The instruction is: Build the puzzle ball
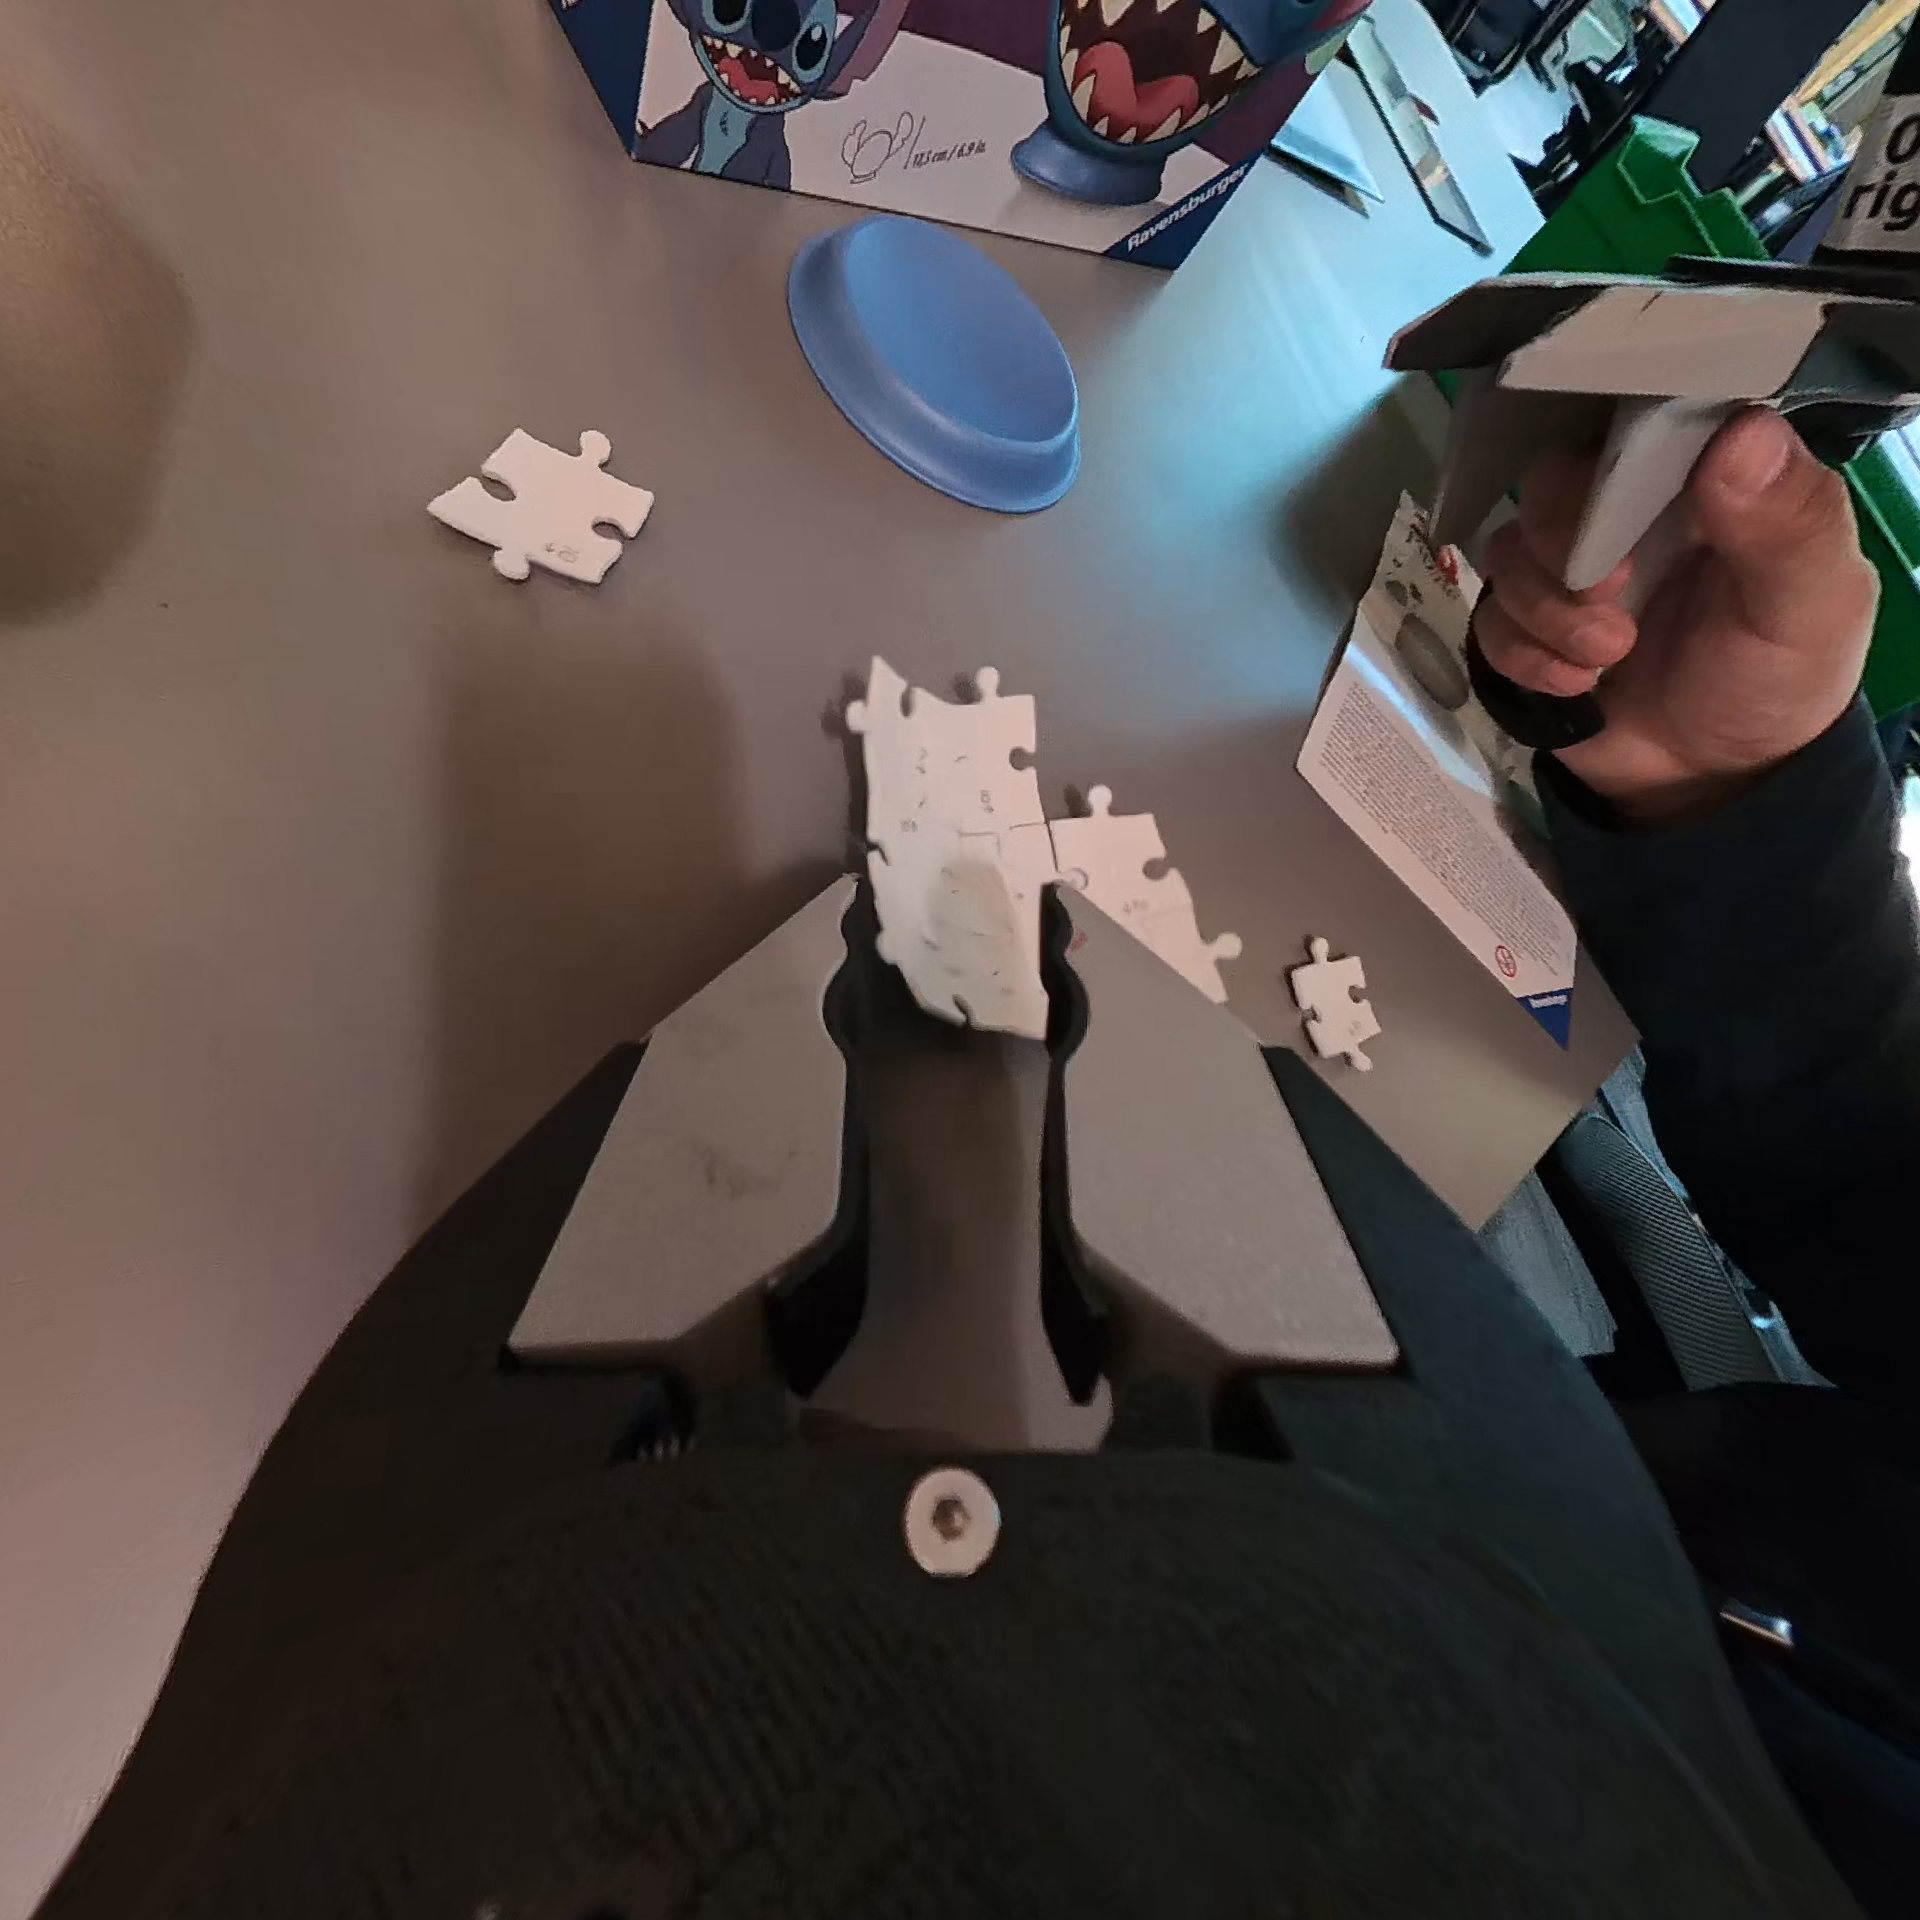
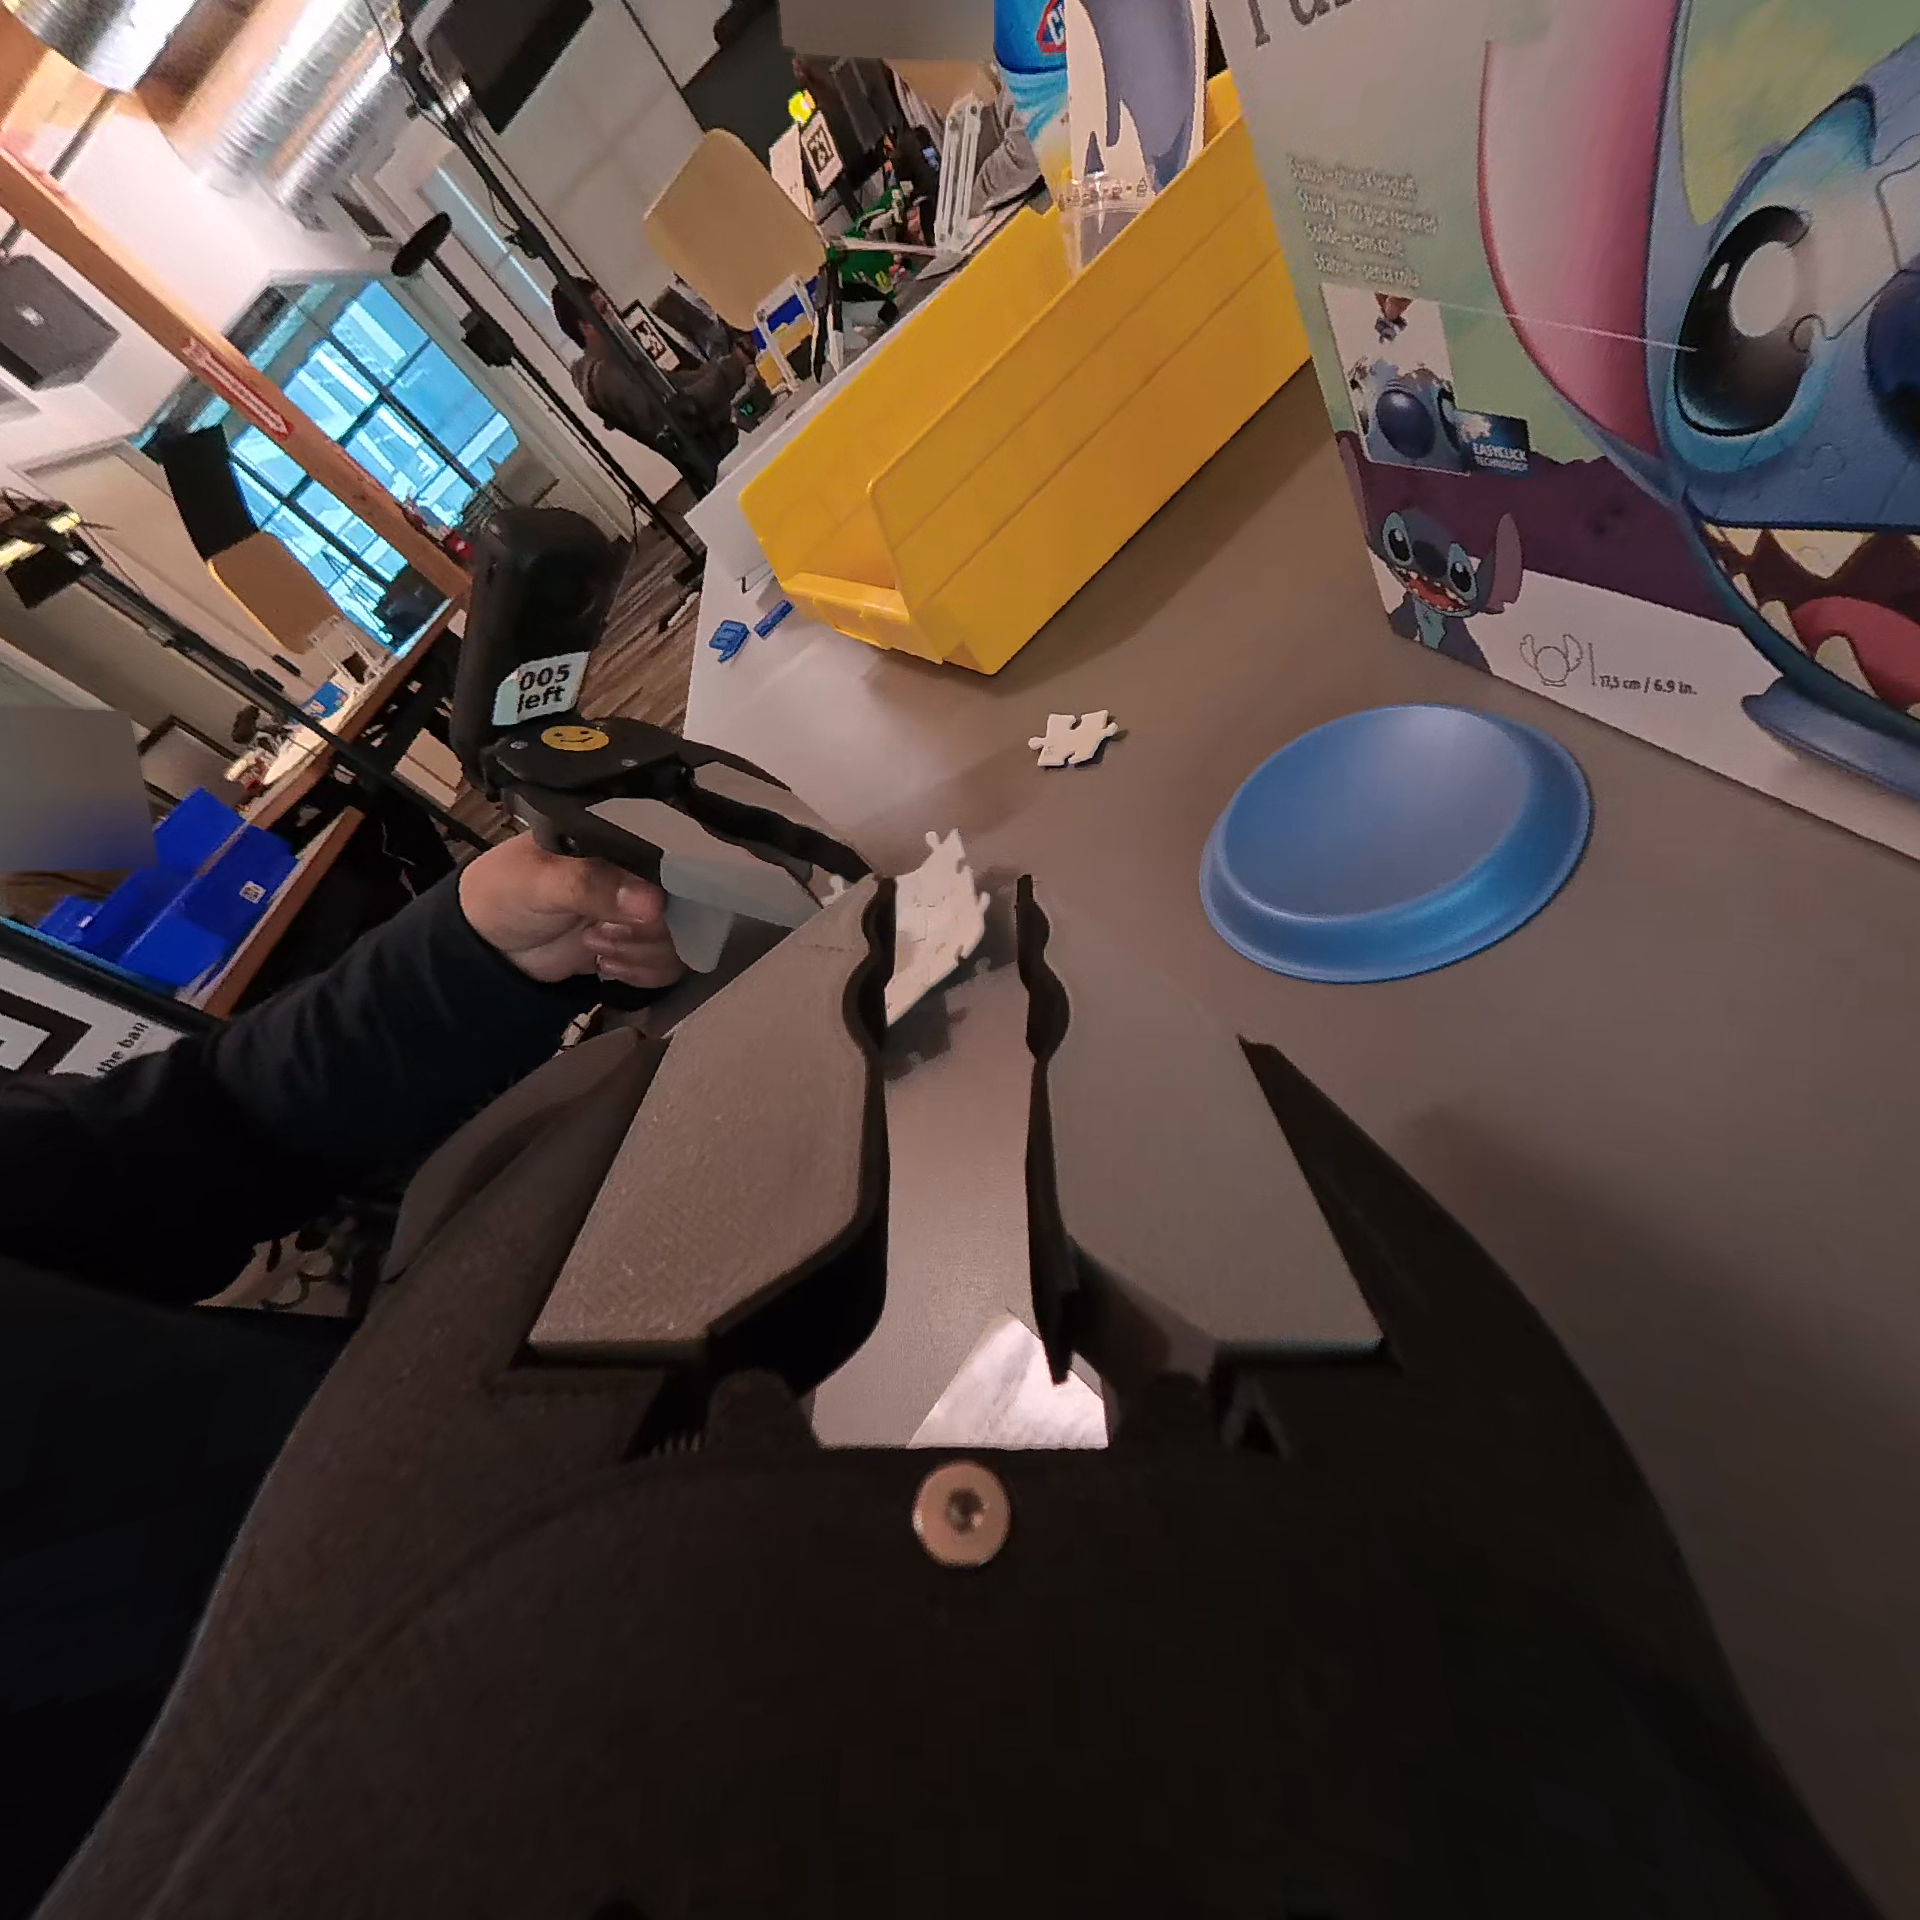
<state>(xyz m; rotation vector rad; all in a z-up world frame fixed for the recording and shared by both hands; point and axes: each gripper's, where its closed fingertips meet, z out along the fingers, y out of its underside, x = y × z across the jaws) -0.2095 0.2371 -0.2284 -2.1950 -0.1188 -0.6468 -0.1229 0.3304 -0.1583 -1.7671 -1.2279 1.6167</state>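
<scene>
The left claw [image 1: 951, 883] pinches the joined white pieces [image 1: 951, 821]; light, stiff, apt to unclip; right claw [image 2: 956, 883] half-open, empty.

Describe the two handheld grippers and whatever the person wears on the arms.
Both are alike: a textured black plastic body with a silver screw at its centre, and two flat grey wedge-shaped fingers edged in black. The left gripper carries a black camera block, a pale label and a yellow round sticker, seen in the right wrist view. The right gripper has a grey trigger handle. Both arms wear dark long sleeves.
</scene>
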